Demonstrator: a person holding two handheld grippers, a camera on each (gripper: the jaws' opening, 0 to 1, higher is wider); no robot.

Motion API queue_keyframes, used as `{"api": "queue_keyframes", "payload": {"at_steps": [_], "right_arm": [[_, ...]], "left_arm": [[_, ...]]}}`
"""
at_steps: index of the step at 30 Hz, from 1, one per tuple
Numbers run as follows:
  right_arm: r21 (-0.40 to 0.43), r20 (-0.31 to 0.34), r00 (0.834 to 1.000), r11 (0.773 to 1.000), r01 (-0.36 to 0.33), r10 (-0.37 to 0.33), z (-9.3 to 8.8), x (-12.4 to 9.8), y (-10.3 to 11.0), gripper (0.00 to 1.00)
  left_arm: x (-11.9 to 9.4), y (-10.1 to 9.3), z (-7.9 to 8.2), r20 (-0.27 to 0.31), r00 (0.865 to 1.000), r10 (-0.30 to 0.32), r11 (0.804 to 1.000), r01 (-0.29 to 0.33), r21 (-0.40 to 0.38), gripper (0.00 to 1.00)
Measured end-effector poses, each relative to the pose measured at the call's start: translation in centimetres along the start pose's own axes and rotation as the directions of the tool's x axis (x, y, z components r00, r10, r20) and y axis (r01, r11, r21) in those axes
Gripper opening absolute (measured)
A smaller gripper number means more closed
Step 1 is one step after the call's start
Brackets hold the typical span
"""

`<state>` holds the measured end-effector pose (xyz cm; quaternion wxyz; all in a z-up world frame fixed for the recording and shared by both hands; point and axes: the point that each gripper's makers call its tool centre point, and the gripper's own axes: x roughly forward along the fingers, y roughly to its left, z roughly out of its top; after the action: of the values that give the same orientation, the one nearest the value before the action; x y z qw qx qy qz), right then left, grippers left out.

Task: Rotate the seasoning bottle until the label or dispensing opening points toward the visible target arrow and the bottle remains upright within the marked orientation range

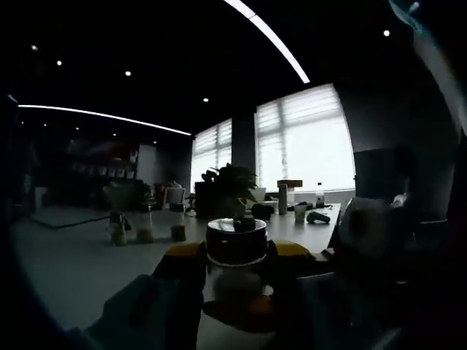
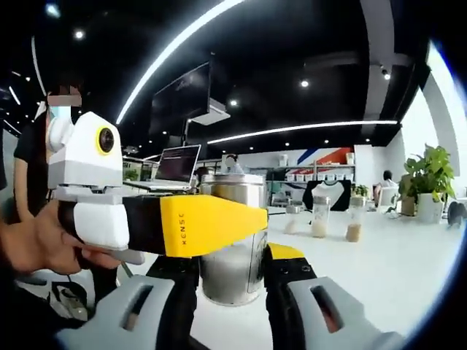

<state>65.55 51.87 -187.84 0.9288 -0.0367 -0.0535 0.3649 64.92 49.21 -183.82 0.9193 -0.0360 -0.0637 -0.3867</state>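
Both grippers grip the bottle (image 2: 232, 240): right gripper (image 2: 232, 281) clamps its base, left gripper (image 2: 211, 222) its side. It stands upright on the table (image 2: 394, 270). I see no arrow, so I can't judge alignment.

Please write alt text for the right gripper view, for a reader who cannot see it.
A seasoning bottle stands upright on a white table, gripped between the right tongs. The left tongs, yellow-tipped and held by a hand, clamp it higher up.
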Motion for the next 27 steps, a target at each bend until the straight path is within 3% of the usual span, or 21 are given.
{"api": "queue_keyframes", "payload": {"at_steps": [2, 4, 7, 9, 11, 17, 22, 27], "right_arm": [[-0.021, -0.004, 1.000, 0.999, -0.031, 0.031, -0.1, 0.1, 0.1, 0.33], [-0.030, 0.013, 0.993, 0.993, -0.114, 0.115, 0.0, 0.0, 0.6, 0.32], [0.080, 0.020, 0.977, 0.974, -0.212, 0.211, -0.2, -0.4, 1.2, 0.32], [0.151, 0.052, 0.955, 0.943, -0.297, 0.292, 0.1, -0.9, 1.5, 0.32], [0.135, 0.053, 0.951, 0.941, -0.310, 0.306, 0.2, -1.1, 1.5, 0.32], [0.122, 0.057, 0.924, 0.916, -0.382, 0.378, 0.3, -1.6, 2.6, 0.33], [0.110, 0.060, 0.912, 0.905, -0.411, 0.407, 0.2, -1.8, 3.1, 0.33], [0.140, 0.074, 0.901, 0.890, -0.435, 0.428, 0.2, -1.8, 3.7, 0.33]], "left_arm": [[-0.3, 0.3, -0.1, -0.008, 1.000, 0.001, 1.000, -0.002, -0.020, 0.35], [-0.5, 0.7, -0.1, -0.008, 1.000, -0.004, 0.999, 0.004, -0.049, 0.35], [-0.8, 0.6, -0.2, -0.008, 0.999, -0.035, 0.998, 0.035, -0.060, 0.35], [-1.0, 0.3, 0.0, 0.025, 0.995, -0.095, 0.983, 0.098, -0.153, 0.35], [-1.2, 0.2, 0.2, 0.044, 0.991, -0.129, 0.977, 0.135, -0.167, 0.35], [-1.8, -1.4, 0.4, 0.048, 0.969, -0.243, 0.966, 0.247, -0.084, 0.35], [-2.0, -1.9, 0.3, 0.032, 0.962, -0.272, 0.961, 0.273, -0.044, 0.35], [-2.3, -1.7, 0.3, 0.045, 0.952, -0.301, 0.949, 0.304, -0.080, 0.35]]}}
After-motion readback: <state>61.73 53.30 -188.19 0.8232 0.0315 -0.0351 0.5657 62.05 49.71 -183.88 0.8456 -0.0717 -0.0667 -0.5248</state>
